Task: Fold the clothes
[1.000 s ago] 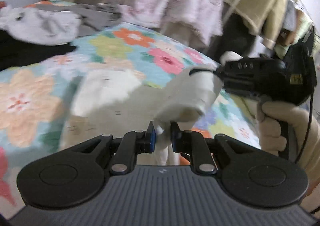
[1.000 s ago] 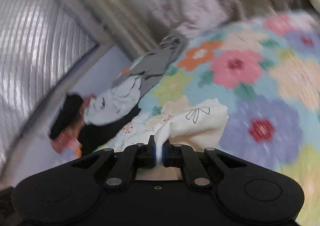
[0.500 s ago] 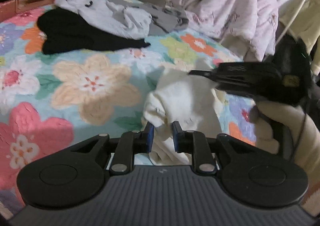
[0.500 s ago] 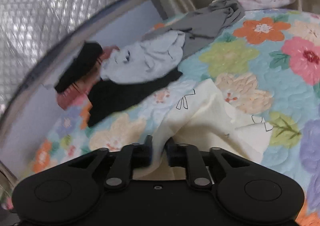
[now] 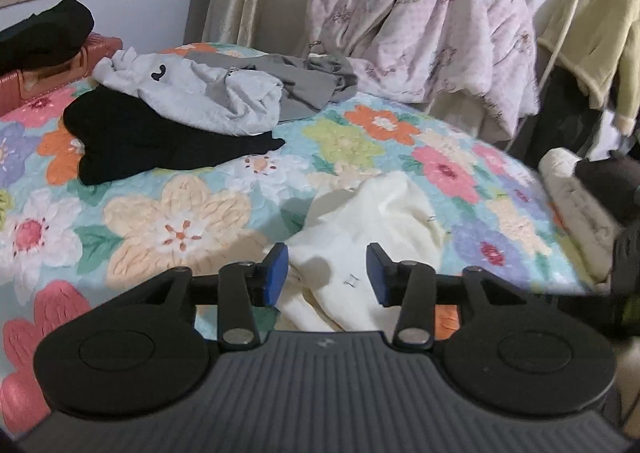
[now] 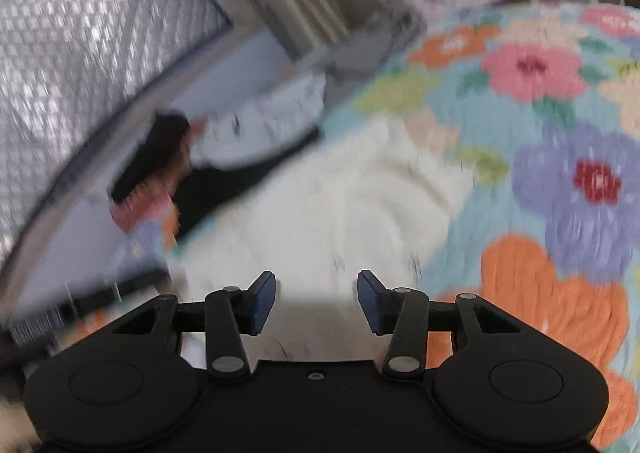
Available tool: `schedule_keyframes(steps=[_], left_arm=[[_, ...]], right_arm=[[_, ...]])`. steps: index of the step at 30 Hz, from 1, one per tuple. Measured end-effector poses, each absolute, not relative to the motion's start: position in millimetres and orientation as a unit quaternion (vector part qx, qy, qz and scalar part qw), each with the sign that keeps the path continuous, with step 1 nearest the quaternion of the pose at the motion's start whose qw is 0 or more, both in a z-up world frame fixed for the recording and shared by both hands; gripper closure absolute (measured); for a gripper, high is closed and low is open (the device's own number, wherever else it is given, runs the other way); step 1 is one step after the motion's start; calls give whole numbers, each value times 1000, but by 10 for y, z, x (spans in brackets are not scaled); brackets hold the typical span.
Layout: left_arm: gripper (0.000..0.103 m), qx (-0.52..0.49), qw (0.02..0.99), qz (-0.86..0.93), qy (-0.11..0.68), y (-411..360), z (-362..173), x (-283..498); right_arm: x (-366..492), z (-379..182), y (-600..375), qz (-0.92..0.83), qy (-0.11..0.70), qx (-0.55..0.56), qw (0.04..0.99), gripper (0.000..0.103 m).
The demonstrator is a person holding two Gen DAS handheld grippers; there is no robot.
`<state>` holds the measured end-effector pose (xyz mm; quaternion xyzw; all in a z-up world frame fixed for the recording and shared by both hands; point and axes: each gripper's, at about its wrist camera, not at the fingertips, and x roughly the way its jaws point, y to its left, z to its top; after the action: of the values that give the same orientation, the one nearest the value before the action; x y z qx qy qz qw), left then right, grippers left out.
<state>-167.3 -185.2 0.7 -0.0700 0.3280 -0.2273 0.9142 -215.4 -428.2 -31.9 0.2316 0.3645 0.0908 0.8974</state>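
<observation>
Cream cloth (image 5: 372,221) lies crumpled on the flowery bed cover (image 5: 172,221). Just above the cloth, the left gripper (image 5: 327,273) and right gripper (image 6: 316,303) have been opening their jaws; nothing is pinched now. Beyond the cloth sits a black garment (image 5: 152,137).

Right wrist view is smeared by motion throughout: the floral bedspread (image 6: 560,157) and the cream garment (image 6: 340,205) lose all detail, and the print marks on the garment are unreadable. The clothes pile (image 6: 256,133) reads only as colour patches. In the left wrist view, the dark shape (image 5: 624,265) at the right edge is blurred and cut off.
</observation>
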Motion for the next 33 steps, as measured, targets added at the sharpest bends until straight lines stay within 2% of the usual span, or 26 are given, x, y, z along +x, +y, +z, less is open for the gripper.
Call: schedule_keyframes(steps=[3,8,11,16,19,21,26,33], left_arm=[[56,-35,911,-204,357,-1949,-180,-1555],[56,-2,904,-149,401,-1965,-569,-1515],[57,17,915,-125,383,-1946,-476,-1565],[57,-12,928,-146,343,-1876,-218,-1723],[56,-23,930,-192,313,-1918,-17,-1824],[55,-34,925,-228,301,-1971,56,-1832],[55,-85,877,-296,369,-2129,-197,-1680],[56,-68,859,-282,422,-2255,-578,-1558]], right_arm=[[-2169,-525,-4139,93,401,209,887,52],[-2288,-570,-4085,118,414,203,879,52],[-2323,-429,-4241,119,391,216,887,52],[-2182,-219,-4659,63,355,209,909,52],[-2033,-161,-4711,30,358,135,923,53],[-1956,-141,-4680,28,362,78,928,61],[-1784,-230,-4691,38,370,17,928,71],[-1511,-494,-4698,50,378,22,924,71]])
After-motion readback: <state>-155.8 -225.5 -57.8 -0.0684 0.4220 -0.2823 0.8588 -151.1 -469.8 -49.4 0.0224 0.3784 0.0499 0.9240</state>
